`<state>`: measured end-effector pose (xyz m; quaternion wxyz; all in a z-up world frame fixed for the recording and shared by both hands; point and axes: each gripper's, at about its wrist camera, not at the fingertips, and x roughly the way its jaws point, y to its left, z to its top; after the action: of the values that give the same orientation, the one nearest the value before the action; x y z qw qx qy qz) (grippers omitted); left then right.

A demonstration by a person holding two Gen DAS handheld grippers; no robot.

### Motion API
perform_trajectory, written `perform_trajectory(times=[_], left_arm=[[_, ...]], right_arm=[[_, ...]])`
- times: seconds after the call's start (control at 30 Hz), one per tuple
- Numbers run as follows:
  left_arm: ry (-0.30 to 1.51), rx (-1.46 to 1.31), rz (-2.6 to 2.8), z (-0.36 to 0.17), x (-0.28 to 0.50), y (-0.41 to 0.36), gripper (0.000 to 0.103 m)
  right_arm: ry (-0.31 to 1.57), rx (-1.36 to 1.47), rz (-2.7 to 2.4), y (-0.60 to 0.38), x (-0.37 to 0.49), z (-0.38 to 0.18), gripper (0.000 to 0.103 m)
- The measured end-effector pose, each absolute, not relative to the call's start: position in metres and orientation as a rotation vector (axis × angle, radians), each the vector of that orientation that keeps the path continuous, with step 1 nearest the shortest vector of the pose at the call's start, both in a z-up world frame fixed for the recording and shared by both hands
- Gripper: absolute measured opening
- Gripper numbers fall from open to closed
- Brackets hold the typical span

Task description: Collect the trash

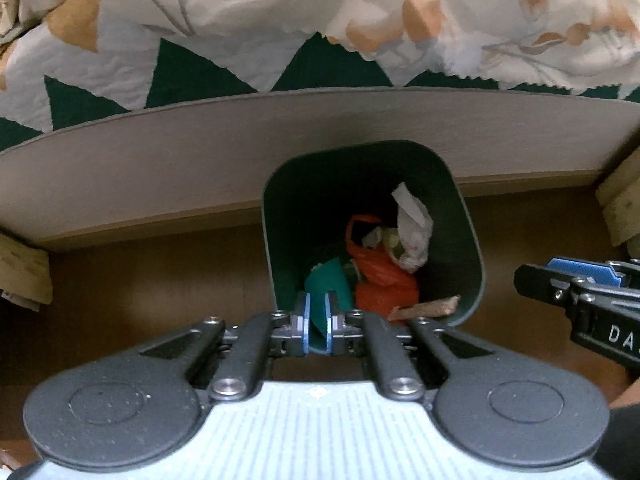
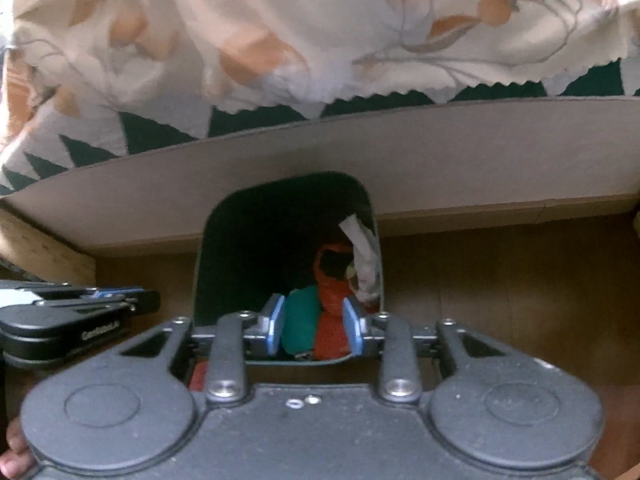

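Observation:
A dark green trash bin (image 1: 464, 216) stands on the brown floor against a bed's wooden side board (image 1: 160, 160). It holds an orange plastic bag (image 1: 384, 276), a white crumpled wrapper (image 1: 412, 232), a teal piece (image 1: 328, 280) and a brown scrap (image 1: 428, 308). My left gripper (image 1: 318, 320) hovers at the bin's near rim, its jaws a narrow gap apart with nothing between them. My right gripper (image 2: 314, 322) is open over the bin (image 2: 208, 248), with the teal piece (image 2: 300, 320) and orange bag (image 2: 332, 320) below it. It also shows at the right of the left wrist view (image 1: 560, 280).
A floral sheet (image 1: 320, 8) and a green-and-white quilt (image 1: 192, 72) hang over the bed edge above the bin. Cardboard pieces sit at the left (image 1: 20, 272) and at the right (image 1: 620, 204). Brown floor (image 1: 160, 280) lies around the bin.

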<state>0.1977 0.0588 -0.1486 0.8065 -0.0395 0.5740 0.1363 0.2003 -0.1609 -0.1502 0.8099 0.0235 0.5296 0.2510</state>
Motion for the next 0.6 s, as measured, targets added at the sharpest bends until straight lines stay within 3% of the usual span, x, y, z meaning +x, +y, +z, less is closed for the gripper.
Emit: perform_trajectory(times=[0.1,0.17,0.23,0.3,0.4,0.5,0.57,0.6], left_arm=[[1.208,-0.091,0.273,-0.136,0.184,0.057,0.013],[1.190,-0.096,0.262,-0.128,0.173,0.056,0.027],[1.160,-0.097,0.253,-0.119,0.162,0.055,0.053],[1.126,-0.093,0.244,-0.110,0.152,0.055,0.065],[1.088,-0.075,0.224,-0.101,0.141,0.052,0.065],[1.063,-0.076,0.209,-0.094,0.130,0.051,0.073],[1.044,-0.079,0.200,-0.089,0.124,0.050,0.074],[1.035,-0.079,0.193,-0.086,0.121,0.049,0.074]], right_arm=[[1.095,0.042,0.544,-0.161,0.184,-0.136,0.036],[1.070,0.050,0.551,-0.163,0.172,-0.127,0.037],[1.041,0.040,0.552,-0.165,0.161,-0.118,0.042],[1.016,0.030,0.549,-0.166,0.149,-0.111,0.049],[0.971,0.029,0.548,-0.167,0.136,-0.102,0.060],[0.938,0.034,0.547,-0.170,0.124,-0.094,0.074],[0.915,0.045,0.543,-0.173,0.116,-0.089,0.088],[0.901,0.051,0.542,-0.174,0.113,-0.087,0.090]])
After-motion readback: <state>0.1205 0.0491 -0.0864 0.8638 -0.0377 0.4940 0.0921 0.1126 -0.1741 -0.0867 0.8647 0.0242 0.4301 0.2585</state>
